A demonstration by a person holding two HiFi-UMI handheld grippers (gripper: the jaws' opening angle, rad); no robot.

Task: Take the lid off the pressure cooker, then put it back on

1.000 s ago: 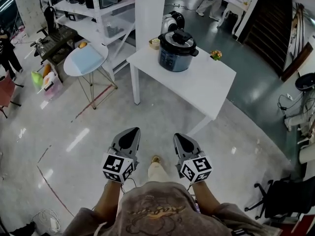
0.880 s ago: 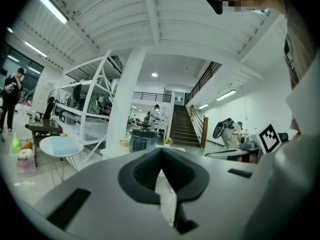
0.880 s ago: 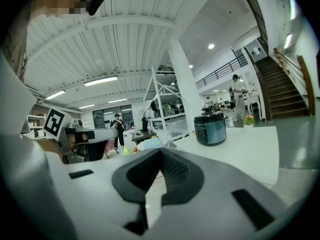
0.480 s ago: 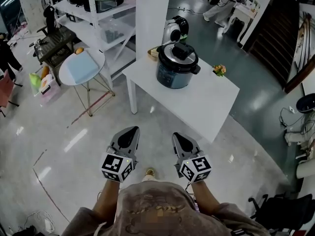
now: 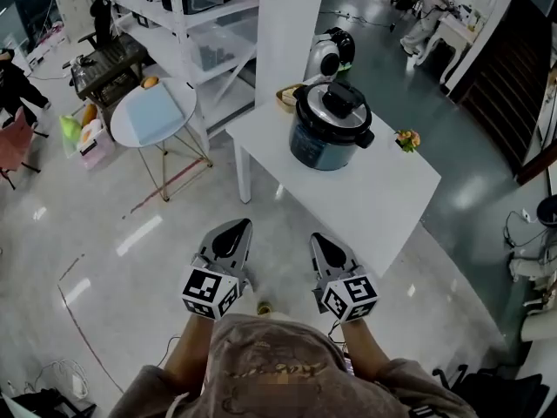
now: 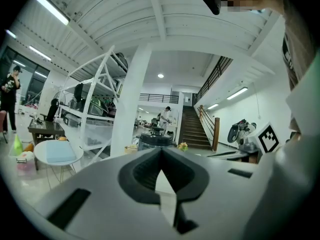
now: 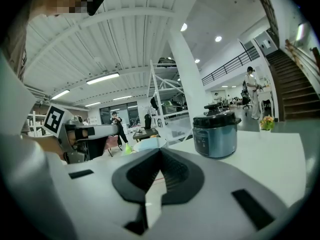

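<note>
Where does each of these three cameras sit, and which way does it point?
Head view: on the person's head, looking steeply down at floor, white rectangular table and dark blue round pressure cooker; forearms, left gripper and right gripper show.
Left gripper view: on the left gripper, looking along its shut jaws toward the pressure cooker.
Right gripper view: on the right gripper, along its shut jaws; pressure cooker to their right.
Shared: all three see the pressure cooker on the table.
</note>
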